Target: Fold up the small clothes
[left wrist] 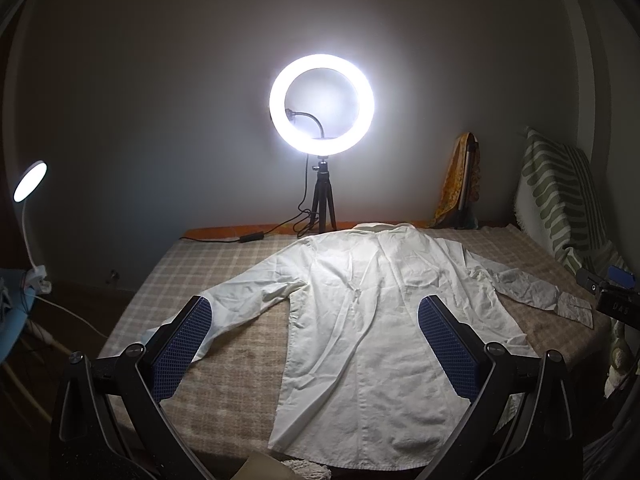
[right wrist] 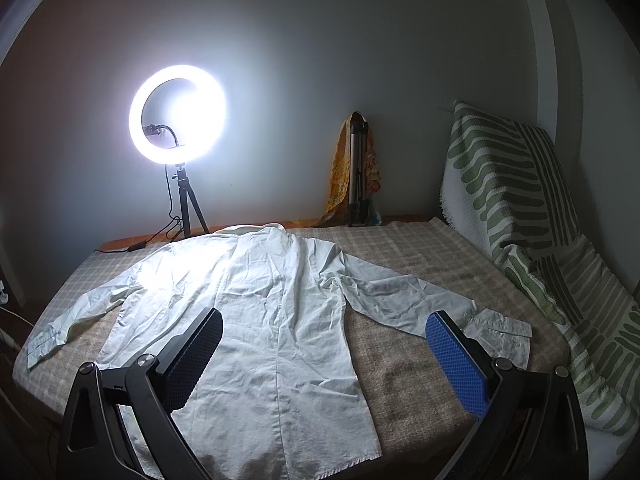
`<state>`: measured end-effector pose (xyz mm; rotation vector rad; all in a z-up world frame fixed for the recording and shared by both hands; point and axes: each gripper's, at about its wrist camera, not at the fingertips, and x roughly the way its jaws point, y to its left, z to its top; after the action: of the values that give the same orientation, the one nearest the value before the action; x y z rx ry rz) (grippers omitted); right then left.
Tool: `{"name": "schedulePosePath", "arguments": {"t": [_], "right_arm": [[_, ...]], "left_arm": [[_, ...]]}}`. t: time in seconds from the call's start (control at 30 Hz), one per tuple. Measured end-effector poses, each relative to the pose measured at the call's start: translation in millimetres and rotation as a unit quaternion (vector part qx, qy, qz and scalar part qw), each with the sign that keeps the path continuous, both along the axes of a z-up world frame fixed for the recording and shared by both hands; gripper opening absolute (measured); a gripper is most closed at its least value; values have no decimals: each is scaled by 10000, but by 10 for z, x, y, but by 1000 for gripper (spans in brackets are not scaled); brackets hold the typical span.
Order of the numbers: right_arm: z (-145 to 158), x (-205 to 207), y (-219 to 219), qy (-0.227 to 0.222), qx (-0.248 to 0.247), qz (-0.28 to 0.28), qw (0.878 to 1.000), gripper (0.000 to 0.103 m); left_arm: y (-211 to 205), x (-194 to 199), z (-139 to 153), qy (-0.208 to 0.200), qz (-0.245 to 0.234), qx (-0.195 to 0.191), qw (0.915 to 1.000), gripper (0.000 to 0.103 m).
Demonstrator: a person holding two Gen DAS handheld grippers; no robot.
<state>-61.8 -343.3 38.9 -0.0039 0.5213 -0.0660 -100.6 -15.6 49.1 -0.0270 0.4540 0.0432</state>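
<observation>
A white long-sleeved shirt (left wrist: 360, 312) lies flat, back side up, on the checked table cover (left wrist: 224, 264), collar at the far end and both sleeves spread out. It also shows in the right wrist view (right wrist: 256, 320). My left gripper (left wrist: 316, 320) is open and empty, held above the shirt's near left part, its blue pads (left wrist: 184, 344) wide apart. My right gripper (right wrist: 324, 336) is open and empty above the shirt's near right side, close to the right sleeve cuff (right wrist: 500, 332). The right gripper's body shows at the right edge of the left wrist view (left wrist: 608, 284).
A lit ring light on a tripod (left wrist: 322, 104) stands at the table's far edge, its cable trailing left. A folded tripod with a yellow cloth (right wrist: 356, 172) leans on the wall. A green-patterned cushion (right wrist: 520, 208) sits at the right. A small lamp (left wrist: 30, 180) is at the left.
</observation>
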Motion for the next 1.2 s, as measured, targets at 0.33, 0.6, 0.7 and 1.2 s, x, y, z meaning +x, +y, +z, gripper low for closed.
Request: {"name": "schedulePosePath", "arguments": {"t": [0.33,0.6,0.7,1.2], "right_arm": [[-47,103,24,-5,36,38,10000,103],[-113,217,144,123,35,271,9996,100],[-134,245,199,129,0,293,9995,96],[-267,703,469,386,402,541,9970,79]], "left_arm": [[80,88,-84,110,10,-57,9999,103],[171,175,-137,179,-38,-103,9998,103],[213,195,-138,159,-34,-107,9998,103],[800,544,-410,665,329,-297,9968,103]]}}
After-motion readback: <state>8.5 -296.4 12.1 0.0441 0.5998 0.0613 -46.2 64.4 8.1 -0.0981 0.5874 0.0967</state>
